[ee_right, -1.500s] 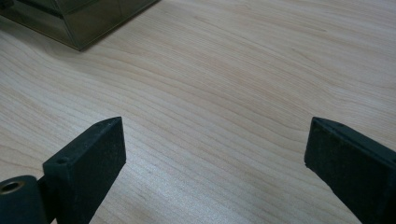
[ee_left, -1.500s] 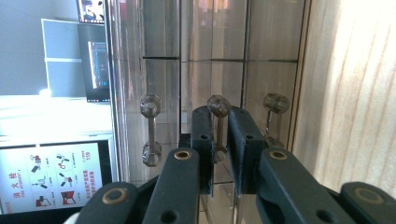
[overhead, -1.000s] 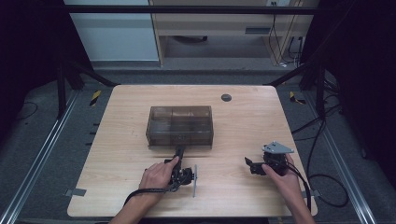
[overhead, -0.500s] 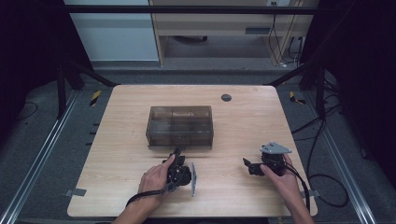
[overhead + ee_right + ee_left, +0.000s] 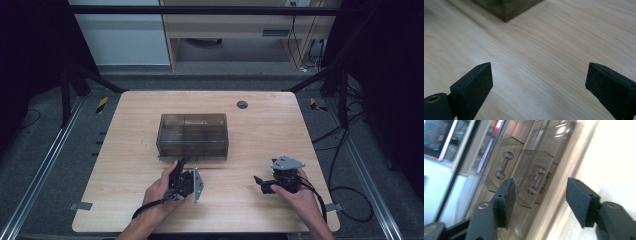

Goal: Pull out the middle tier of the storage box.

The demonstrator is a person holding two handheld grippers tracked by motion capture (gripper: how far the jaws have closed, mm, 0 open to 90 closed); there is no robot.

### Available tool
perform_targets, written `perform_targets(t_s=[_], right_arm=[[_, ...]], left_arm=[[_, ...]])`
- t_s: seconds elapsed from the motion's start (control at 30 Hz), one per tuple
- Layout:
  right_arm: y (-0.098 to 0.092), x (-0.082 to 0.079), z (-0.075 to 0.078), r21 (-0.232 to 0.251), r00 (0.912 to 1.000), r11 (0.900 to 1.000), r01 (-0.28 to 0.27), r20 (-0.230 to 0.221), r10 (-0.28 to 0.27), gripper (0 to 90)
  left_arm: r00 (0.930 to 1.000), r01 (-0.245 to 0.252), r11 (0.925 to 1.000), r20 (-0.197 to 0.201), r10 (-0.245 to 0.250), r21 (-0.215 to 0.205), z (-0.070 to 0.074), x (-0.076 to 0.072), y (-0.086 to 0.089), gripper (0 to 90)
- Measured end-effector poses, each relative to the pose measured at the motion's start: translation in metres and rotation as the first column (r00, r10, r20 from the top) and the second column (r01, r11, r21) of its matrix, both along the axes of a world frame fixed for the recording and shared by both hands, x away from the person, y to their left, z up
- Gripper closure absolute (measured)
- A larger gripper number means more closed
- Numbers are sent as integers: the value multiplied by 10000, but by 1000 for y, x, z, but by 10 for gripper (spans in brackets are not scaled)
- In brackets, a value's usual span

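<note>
Box (image 5: 192,135): smoked plastic, mid-table; rigid, slick, probably light. Your left gripper (image 5: 181,169), jaws just opening, holds nothing; take a drawer handle (image 5: 536,180). Right gripper (image 5: 260,182): jaws apart, idle.

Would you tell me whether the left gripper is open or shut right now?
Open: the left gripper has just been opening; its pads stand apart before the box, clamping nothing.

Left tool (image 5: 540,202) with jaws just opening, nothing between them, smoky clear box (image 5: 524,170) close ahead, pale tabletop (image 5: 614,165)
</note>
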State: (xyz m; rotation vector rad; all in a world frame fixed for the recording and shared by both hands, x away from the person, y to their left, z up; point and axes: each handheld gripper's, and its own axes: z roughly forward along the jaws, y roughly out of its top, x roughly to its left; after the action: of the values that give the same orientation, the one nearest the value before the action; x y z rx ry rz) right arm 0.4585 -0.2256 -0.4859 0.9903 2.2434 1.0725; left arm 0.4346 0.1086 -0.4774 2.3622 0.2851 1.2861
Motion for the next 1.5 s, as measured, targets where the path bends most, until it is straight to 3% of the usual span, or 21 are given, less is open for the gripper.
perform_targets(t_s=[0.1,0.27,0.37,0.43,0.53,0.6,0.7,0.8,0.9,0.93,0.97,1.0,1.03,1.07,1.1,1.2,1.23,1.27,1.33,1.5], right_arm=[[13,-2,5,-516,9982,9968,-606,-24,606,84],[35,5,15,-1050,9910,9857,-1321,-371,1289,138],[47,12,22,-1363,9840,9757,-1718,-707,1634,165],[55,17,27,-1536,9806,9702,-1875,-872,1757,187],[64,25,32,-1709,9728,9608,-2182,-1161,2003,267],[68,29,36,-1818,9690,9555,-2324,-1283,2113,302],[70,35,41,-2044,9644,9468,-2486,-1432,2223,389],[72,41,45,-2000,9579,9419,-2700,-1549,2418,462],[75,48,50,-2099,9538,9344,-2878,-1503,2600,530],[75,48,50,-2099,9538,9344,-2878,-1503,2600,530],[77,50,51,-2047,9530,9342,-2923,-1435,2668,572],[78,51,52,-2079,9513,9313,-2990,-1421,2736,588],[78,51,52,-2079,9513,9313,-2990,-1421,2736,588],[80,54,51,-2074,9479,9282,-3088,-1474,2824,620],[80,54,51,-2074,9479,9282,-3088,-1474,2824,620],[86,59,49,-2115,9390,9184,-3345,-1577,3057,667],[87,60,49,-2116,9386,9183,-3346,-1618,3047,671],[89,61,48,-2137,9374,9164,-3386,-1615,3087,677],[91,63,48,-2215,9362,9133,-3417,-1650,3102,684],[96,66,48,-2265,9305,9055,-3588,-1635,3278,700]], left_arm=[[9986,392,9992,-354,-396,-118,5,1,11,330],[9927,571,9947,-1008,-657,-860,10,3,35,275],[9831,531,9923,-1686,-716,-1115,17,6,50,216],[9792,717,9883,-1789,-954,-1346,23,4,59,209],[9675,660,9813,-2292,-1072,-1808,33,6,70,199],[9608,555,9816,-2577,-1023,-1826,38,11,81,203],[9514,318,9817,-2953,-873,-1878,42,19,92,231],[9475,-1,9808,-3137,-622,-1949,46,29,108,315],[9324,-283,9798,-3585,-454,-1978,46,38,121,359],[9324,-283,9798,-3585,-454,-1978,46,38,121,371],[9225,-312,9802,-3831,-470,-1955,43,43,127,387],[9199,-339,9809,-3897,-444,-1916,42,45,129,410],[9199,-339,9809,-3897,-444,-1916,42,45,129,423],[9114,-423,9805,-4095,-409,-1921,38,50,132,429],[9114,-423,9805,-4095,-409,-1921,38,50,132,450],[9022,-520,9794,-4297,-376,-1950,33,58,135,502],[8956,-572,9796,-4435,-348,-1925,31,62,136,514],[8956,-572,9796,-4435,-348,-1925,31,62,136,530],[8852,-514,9780,-4626,-492,-2024,29,67,136,558],[8791,-361,9769,-4717,-691,-2104,31,71,131,618]])
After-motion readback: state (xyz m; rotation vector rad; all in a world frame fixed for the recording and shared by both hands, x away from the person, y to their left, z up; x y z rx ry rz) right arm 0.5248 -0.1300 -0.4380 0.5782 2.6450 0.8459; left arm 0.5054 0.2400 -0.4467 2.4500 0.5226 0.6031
